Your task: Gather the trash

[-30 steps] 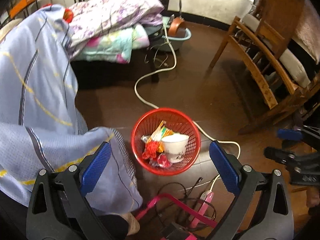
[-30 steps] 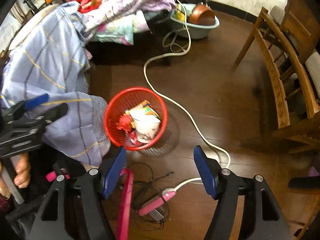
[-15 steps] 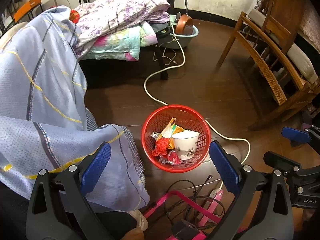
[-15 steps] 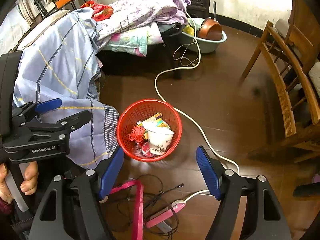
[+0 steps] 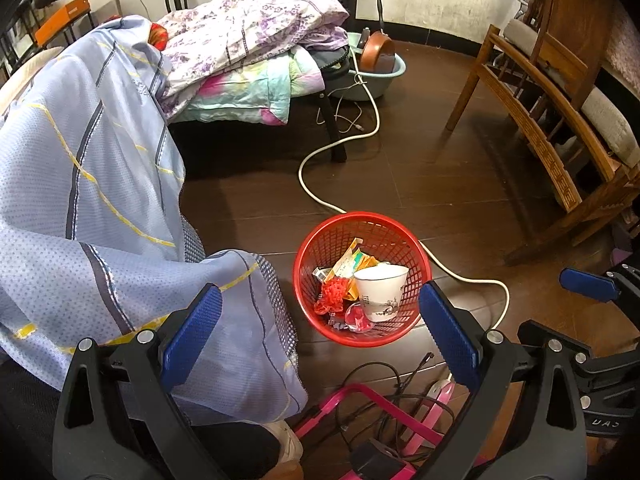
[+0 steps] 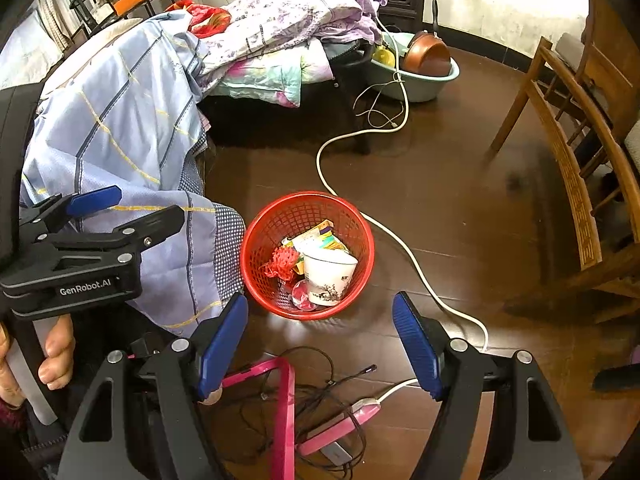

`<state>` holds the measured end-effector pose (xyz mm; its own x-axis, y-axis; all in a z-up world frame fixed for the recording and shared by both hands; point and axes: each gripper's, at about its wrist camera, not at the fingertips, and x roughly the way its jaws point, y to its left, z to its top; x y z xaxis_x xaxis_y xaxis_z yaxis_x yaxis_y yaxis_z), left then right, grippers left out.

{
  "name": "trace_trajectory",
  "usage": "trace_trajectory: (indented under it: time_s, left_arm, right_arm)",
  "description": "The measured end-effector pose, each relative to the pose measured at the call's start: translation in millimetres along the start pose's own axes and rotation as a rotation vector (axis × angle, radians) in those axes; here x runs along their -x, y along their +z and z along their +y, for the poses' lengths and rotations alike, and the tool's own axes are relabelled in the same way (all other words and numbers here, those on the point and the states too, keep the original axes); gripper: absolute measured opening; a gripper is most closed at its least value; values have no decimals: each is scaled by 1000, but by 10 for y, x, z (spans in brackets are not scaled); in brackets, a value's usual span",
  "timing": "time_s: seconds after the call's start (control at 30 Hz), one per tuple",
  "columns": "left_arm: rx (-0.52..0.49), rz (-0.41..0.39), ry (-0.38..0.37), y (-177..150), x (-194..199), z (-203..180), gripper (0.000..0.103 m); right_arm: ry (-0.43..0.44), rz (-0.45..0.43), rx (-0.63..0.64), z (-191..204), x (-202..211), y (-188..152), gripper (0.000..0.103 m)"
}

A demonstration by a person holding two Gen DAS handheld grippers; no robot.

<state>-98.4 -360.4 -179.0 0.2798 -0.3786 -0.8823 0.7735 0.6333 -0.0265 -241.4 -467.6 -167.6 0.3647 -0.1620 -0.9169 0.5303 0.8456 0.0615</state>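
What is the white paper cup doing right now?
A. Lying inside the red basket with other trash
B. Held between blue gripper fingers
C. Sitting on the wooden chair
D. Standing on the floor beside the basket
A: the white paper cup lies inside the red basket among wrappers, and neither gripper holds it.

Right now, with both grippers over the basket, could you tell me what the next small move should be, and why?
Probably draw both grippers back and look for more trash. The left gripper and right gripper stand open and empty, while the cup and wrappers already lie inside the red basket.
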Motion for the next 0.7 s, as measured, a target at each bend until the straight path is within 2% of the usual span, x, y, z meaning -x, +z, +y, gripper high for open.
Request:
trace_trajectory:
  time_s: [0.7]
  left_arm:
    - [-14, 11, 29, -8, -44, 13, 95]
  right_arm:
    - [-1, -3, 2, 10, 10, 16, 74]
